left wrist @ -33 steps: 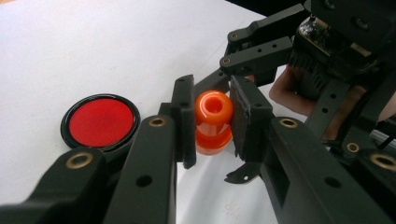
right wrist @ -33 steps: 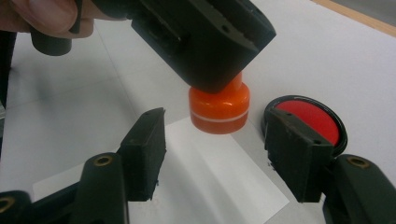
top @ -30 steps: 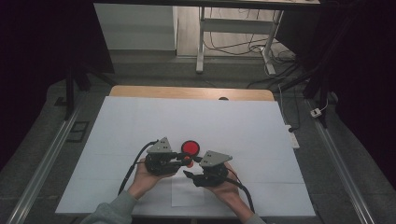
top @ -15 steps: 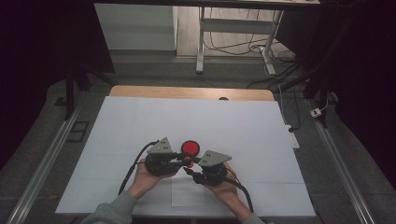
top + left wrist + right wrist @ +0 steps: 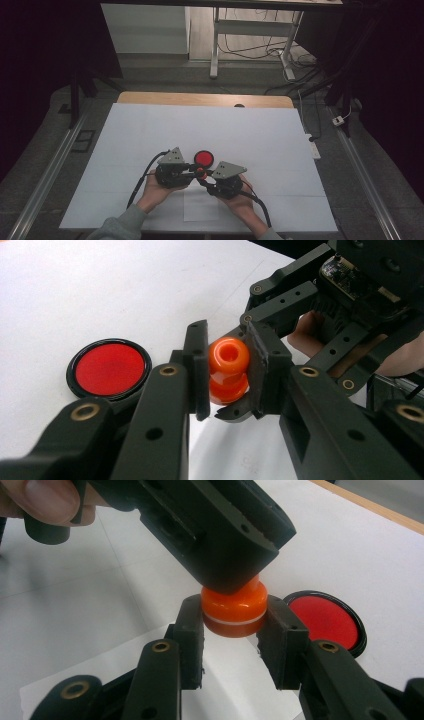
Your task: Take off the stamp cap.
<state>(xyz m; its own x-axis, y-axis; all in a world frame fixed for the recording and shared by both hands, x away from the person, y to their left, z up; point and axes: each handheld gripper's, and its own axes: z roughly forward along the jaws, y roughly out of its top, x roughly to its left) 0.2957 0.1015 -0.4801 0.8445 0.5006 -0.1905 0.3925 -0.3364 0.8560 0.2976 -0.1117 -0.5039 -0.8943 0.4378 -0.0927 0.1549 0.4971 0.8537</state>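
Observation:
A small orange knob-like piece (image 5: 228,370) with a hole in its top hangs just above the white sheet between both grippers. My left gripper (image 5: 227,372) is shut on its upper part. My right gripper (image 5: 234,630) comes from the opposite side. Its jaws have just been closing and now press the lower orange ring (image 5: 232,620) from both sides. In the high view the two grippers meet tip to tip at the orange piece (image 5: 200,173), near the table's front. A red disc with a black rim (image 5: 203,158) lies flat just behind them.
A large white sheet (image 5: 210,130) covers the wooden table (image 5: 200,99). A smaller paper (image 5: 200,207) lies under the hands near the front edge. Metal rails (image 5: 50,175) run along both sides. Table legs and cables stand on the floor at the back.
Both hands have kept their place. The right gripper's jaws have drawn in around the orange piece. The red disc has not moved.

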